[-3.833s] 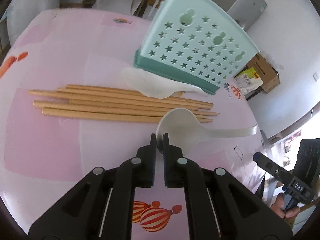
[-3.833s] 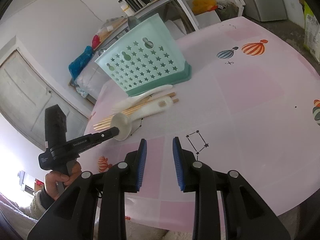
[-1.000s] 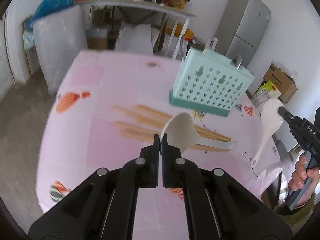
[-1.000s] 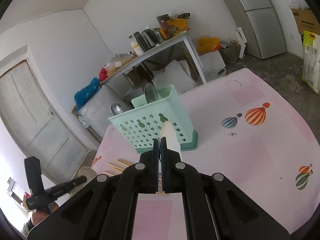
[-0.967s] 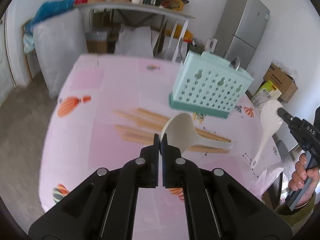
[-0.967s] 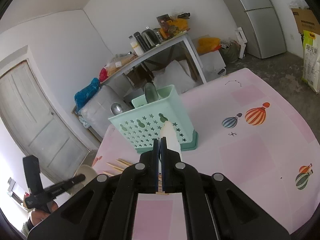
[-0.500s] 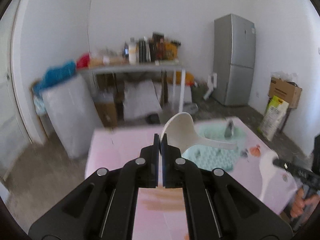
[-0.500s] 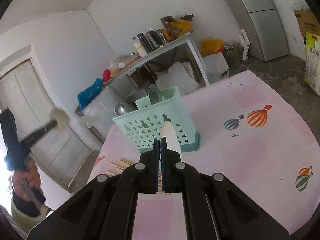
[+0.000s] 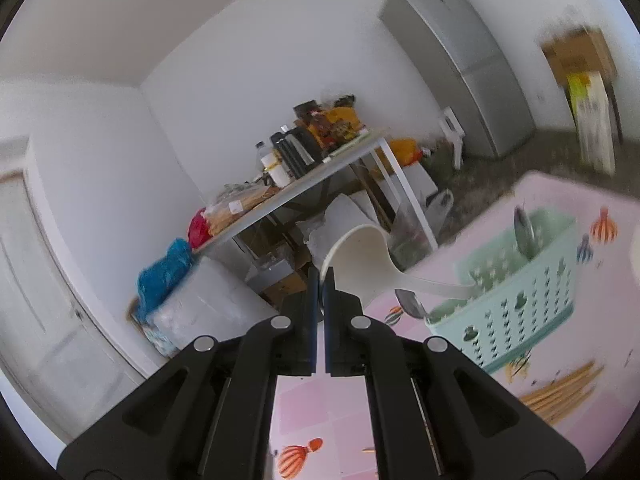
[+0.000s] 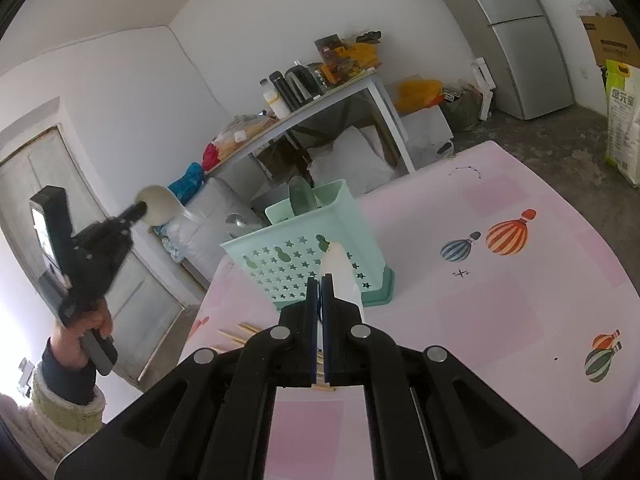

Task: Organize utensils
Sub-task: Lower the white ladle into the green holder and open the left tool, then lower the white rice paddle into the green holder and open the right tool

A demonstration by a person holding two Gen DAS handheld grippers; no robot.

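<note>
My left gripper (image 9: 319, 280) is shut on the bowl rim of a white spoon (image 9: 360, 264), and the spoon's handle reaches right over the mint-green star-punched basket (image 9: 520, 300). In the right wrist view a person's hand holds that gripper (image 10: 138, 209) high at the left with its spoon (image 10: 158, 204) in the air. My right gripper (image 10: 319, 284) is shut on a second white spoon (image 10: 338, 272), held in front of the basket (image 10: 304, 256). Wooden chopsticks (image 9: 560, 396) lie on the pink table (image 10: 500, 300) beside the basket.
Metal spoons (image 9: 524, 228) stand in the basket. Behind the table are a cluttered white side table with bottles (image 10: 320, 80), a grey fridge (image 10: 520, 32), a door (image 10: 132, 292) at the left and a sack (image 10: 620, 120) on the floor.
My left gripper has risen and rolled with its spoon, so its view swung from the tabletop up to the room. The right gripper and its spoon have stayed put.
</note>
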